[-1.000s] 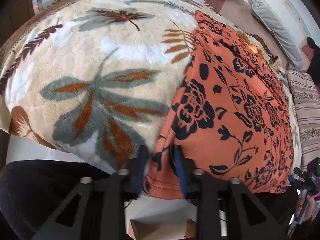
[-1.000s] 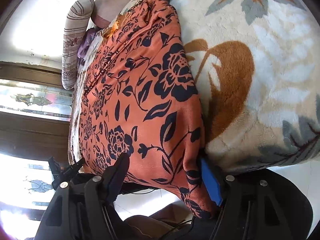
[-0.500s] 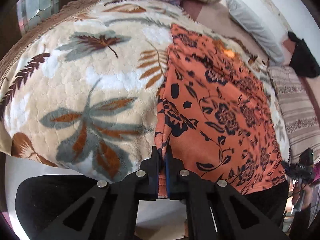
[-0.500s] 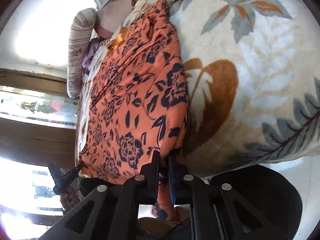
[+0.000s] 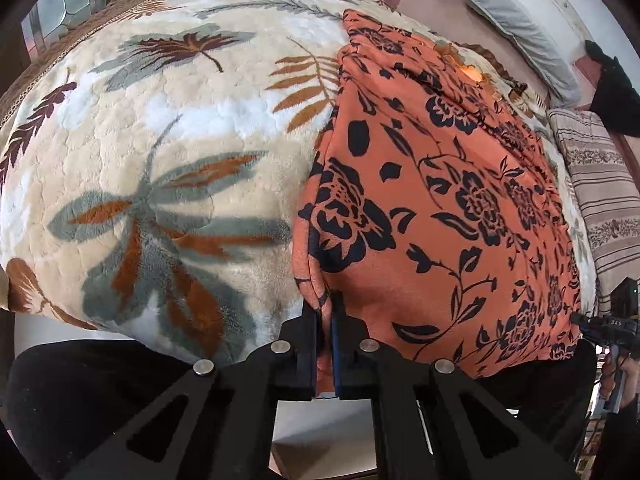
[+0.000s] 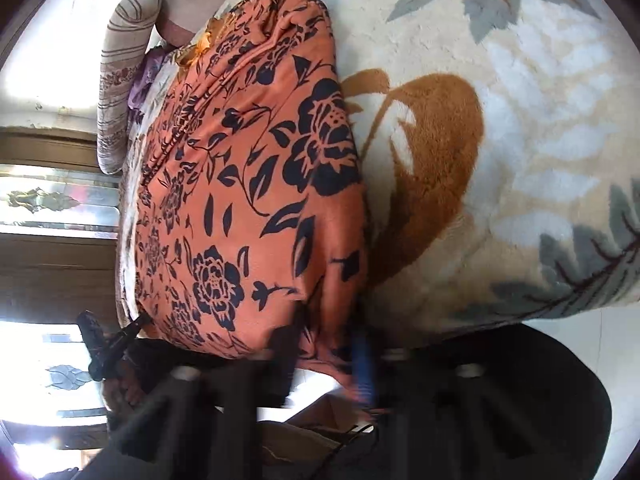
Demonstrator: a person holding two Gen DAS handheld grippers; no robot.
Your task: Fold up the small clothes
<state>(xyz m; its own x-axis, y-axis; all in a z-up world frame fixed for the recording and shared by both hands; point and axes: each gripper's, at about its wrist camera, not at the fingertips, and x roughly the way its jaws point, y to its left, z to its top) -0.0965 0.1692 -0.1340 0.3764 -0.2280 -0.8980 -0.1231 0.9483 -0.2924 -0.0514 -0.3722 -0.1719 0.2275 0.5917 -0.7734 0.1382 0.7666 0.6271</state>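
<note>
An orange garment (image 5: pixel 440 208) printed with black flowers lies spread on a bed, over a cream plush blanket (image 5: pixel 168 152) patterned with grey and brown leaves. It runs from the near edge of the bed toward the far end, where its upper part is rumpled; its near hem hangs slightly over the edge.

The left gripper (image 5: pixel 325 320) is closed tight on the garment's near corner on the blanket side, a pinch of orange cloth showing between its pads. The cloth just above the grip is gathered into a small fold.

The right gripper (image 6: pixel 328 344) appears blurred in its own view; it is closed on the garment's other near corner (image 6: pixel 324 320), with cloth bunched between the dark finger and the blue-padded finger. The garment's edge there lies beside a brown leaf motif (image 6: pixel 432 160) of the blanket.

Striped pillows (image 5: pixel 600 200) and a grey pillow (image 5: pixel 516 28) lie at the far end and far side of the bed.
</note>
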